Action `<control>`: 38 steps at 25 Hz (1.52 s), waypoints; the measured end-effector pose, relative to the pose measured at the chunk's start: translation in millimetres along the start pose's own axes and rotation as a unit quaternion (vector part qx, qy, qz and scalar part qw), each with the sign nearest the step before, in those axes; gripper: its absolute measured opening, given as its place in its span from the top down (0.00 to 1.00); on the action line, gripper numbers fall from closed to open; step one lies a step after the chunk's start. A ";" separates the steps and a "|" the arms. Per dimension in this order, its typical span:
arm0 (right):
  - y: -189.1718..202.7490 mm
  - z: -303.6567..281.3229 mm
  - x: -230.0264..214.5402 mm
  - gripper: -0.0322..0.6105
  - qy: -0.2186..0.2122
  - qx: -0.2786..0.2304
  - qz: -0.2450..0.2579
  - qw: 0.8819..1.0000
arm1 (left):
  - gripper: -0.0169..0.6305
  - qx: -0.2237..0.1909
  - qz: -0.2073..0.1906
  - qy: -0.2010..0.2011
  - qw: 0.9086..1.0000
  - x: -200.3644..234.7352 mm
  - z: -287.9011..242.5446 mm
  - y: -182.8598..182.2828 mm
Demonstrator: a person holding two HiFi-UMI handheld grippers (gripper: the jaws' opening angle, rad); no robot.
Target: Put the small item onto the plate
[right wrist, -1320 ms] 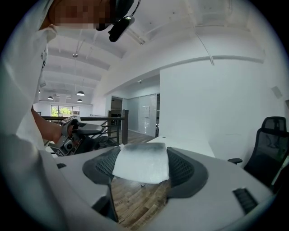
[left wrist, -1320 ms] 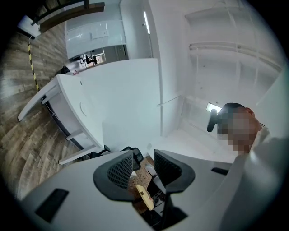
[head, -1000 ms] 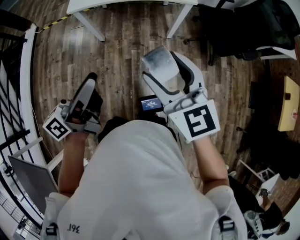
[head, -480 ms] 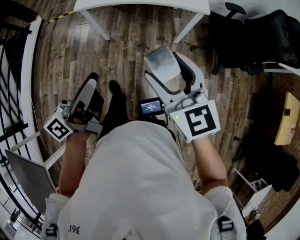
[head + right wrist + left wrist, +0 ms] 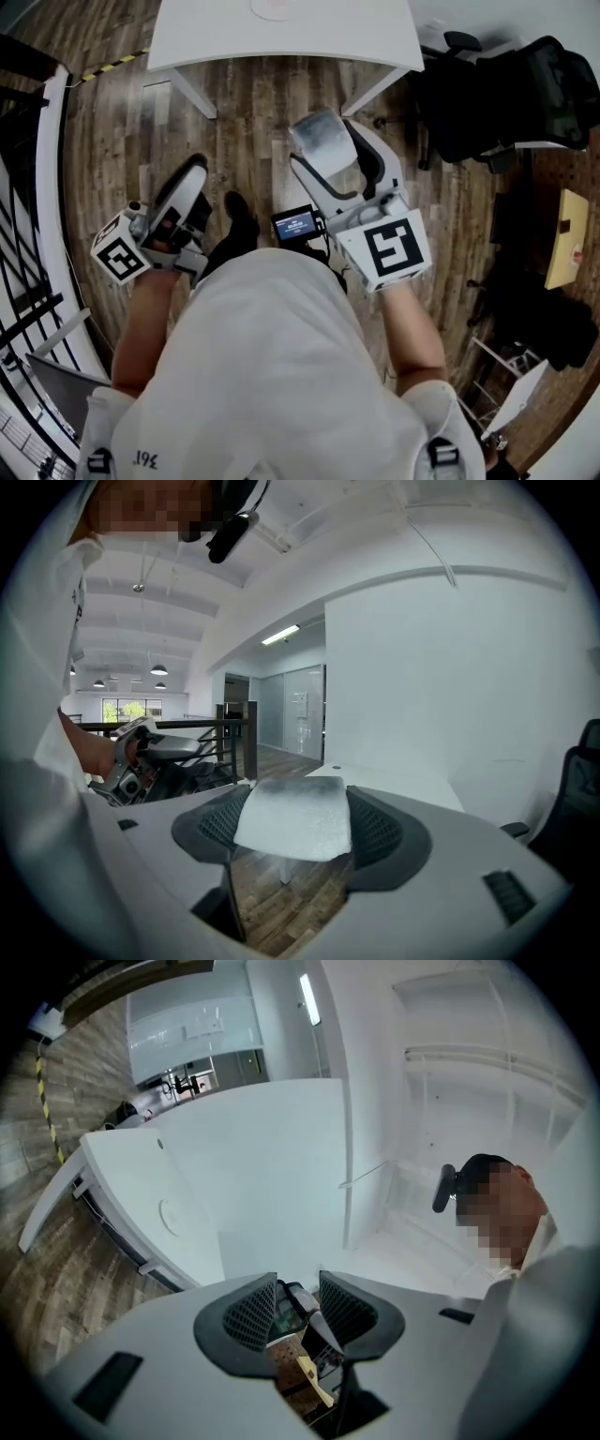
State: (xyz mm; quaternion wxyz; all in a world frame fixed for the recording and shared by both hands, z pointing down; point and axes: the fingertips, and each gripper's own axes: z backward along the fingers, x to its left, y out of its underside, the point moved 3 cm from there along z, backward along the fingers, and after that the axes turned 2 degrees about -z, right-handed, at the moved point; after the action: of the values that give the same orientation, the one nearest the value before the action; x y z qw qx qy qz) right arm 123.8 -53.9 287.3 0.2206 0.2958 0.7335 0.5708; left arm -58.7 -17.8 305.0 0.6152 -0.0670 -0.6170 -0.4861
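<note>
Far left of the head view, a black railing (image 5: 28,234) runs down the edge. Just inside it is the left gripper (image 5: 190,180), held over the wooden floor (image 5: 253,122). Its own view shows the jaws only a narrow gap apart with nothing pinched between the pads, just floor and bits of gear showing through the slit.

Centre frame, a small screen (image 5: 295,225) glows between the two grippers. Right of it comes the right gripper (image 5: 330,155), jaws set wide and clamped on the small item (image 5: 322,131), a pale, foam-like white block that fills the span between both pads. So the item is up off the floor, in that gripper, short of the white surface (image 5: 356,37) across the top of the frame. On that surface, upper centre, there's a pale round plate (image 5: 274,7), cut off by the frame edge. Far right, a black chair (image 5: 525,84).
</note>
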 end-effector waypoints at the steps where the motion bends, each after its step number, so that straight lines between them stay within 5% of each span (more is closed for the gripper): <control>1: -4.9 -13.4 1.3 0.44 0.005 0.001 -0.001 1.000 | 0.75 0.009 -0.002 0.000 1.000 6.6 0.5 -12.0; 10: -28.0 -113.8 6.8 0.44 0.050 0.025 -0.005 0.998 | 0.75 0.058 0.010 0.008 0.998 57.9 13.1 -86.7; 18: -30.5 -155.7 -21.9 0.44 0.068 0.039 -0.003 0.997 | 0.75 0.091 0.007 -0.005 0.996 86.9 -1.7 -101.8; 30: -14.6 -244.6 -99.6 0.44 0.018 0.063 0.013 0.998 | 0.75 0.063 -0.022 -0.074 0.995 152.6 -55.3 -142.9; 38: -17.0 -295.8 -173.4 0.44 -0.019 0.079 0.024 0.996 | 0.75 0.082 -0.042 -0.116 0.989 190.1 -130.1 -151.1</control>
State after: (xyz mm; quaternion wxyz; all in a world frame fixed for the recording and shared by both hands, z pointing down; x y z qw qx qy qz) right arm 51.3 -384.8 342.7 0.1964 0.3403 0.7648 0.5105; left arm -115.7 -282.8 353.6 0.5220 -0.0464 -0.7245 -0.4478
